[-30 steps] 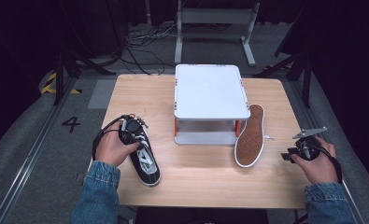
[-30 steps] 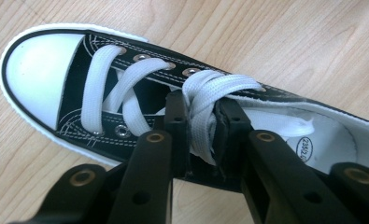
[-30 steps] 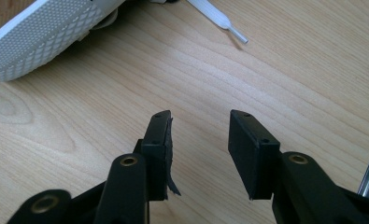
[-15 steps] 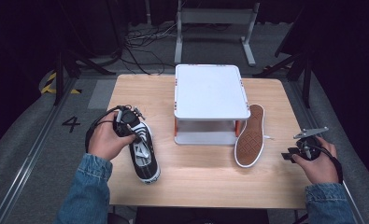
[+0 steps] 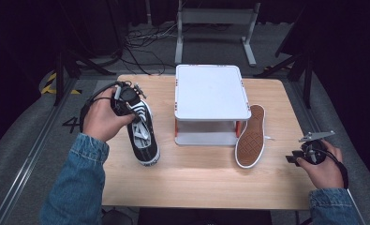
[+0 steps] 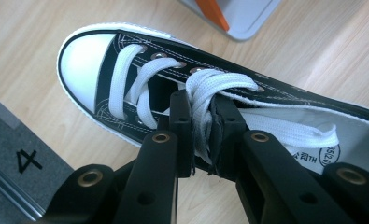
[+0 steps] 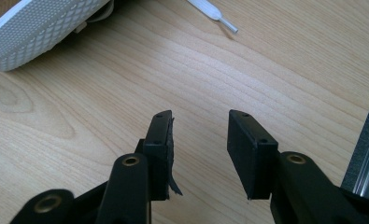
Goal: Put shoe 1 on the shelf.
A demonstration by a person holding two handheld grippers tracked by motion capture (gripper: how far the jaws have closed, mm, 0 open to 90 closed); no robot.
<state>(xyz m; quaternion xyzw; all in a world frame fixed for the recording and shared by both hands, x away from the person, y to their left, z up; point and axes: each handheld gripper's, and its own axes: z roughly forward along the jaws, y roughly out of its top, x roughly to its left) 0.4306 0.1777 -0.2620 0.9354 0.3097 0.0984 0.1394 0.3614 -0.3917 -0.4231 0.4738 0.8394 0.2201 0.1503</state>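
On the one wooden table [image 5: 196,183] I count two shoes, one black sneaker [image 5: 143,133] and one sole-up sneaker [image 5: 250,138], one white stand [image 5: 210,91] and two grippers.

Black sneaker [image 5: 143,133], white laces [image 6: 210,93] pinched, heel raised, toe on table.

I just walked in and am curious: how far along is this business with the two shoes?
Early, it seems. Done: the left tongs have clamped the laces of the black shoe. In hand: that shoe is gripped beside the white stand. Left: the other shoe leans sole-out against the stand, untouched; the right tongs hang open over the table. Where the shoes should go I cannot tell.
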